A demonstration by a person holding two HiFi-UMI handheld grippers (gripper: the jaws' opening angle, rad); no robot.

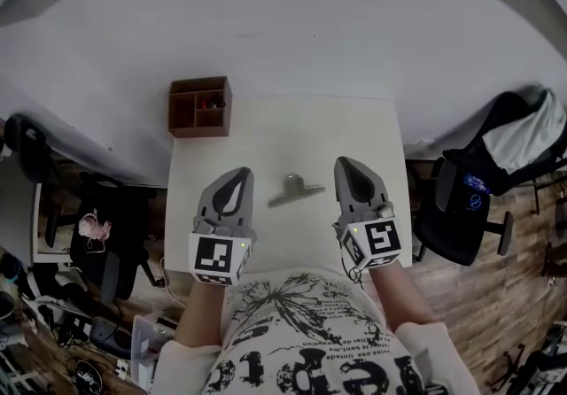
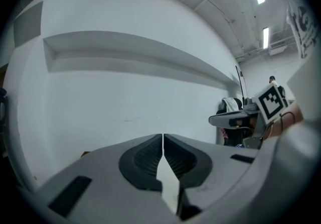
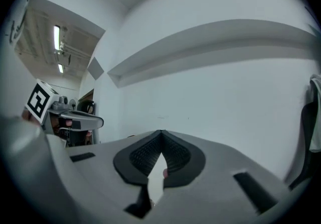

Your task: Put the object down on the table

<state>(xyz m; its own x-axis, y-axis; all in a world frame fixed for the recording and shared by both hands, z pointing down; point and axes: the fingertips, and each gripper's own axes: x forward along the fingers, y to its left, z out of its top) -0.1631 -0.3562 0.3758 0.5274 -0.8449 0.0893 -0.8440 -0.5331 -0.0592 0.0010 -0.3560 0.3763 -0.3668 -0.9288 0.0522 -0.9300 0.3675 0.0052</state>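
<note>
A grey metal clip (image 1: 295, 189) lies flat on the white table (image 1: 283, 132), between my two grippers and held by neither. My left gripper (image 1: 239, 175) hovers to its left, jaws together with nothing between them. My right gripper (image 1: 345, 164) hovers to the clip's right, likewise shut and empty. In the left gripper view the left gripper (image 2: 163, 138) points level at a white wall, pads touching. In the right gripper view the right gripper (image 3: 161, 134) also faces the wall, pads closed. The clip and table are hidden in both gripper views.
A brown wooden organiser box (image 1: 200, 106) with compartments stands at the table's far left corner. A black chair (image 1: 483, 185) draped with a white garment sits right of the table. Another chair (image 1: 27, 150) and clutter are on the left.
</note>
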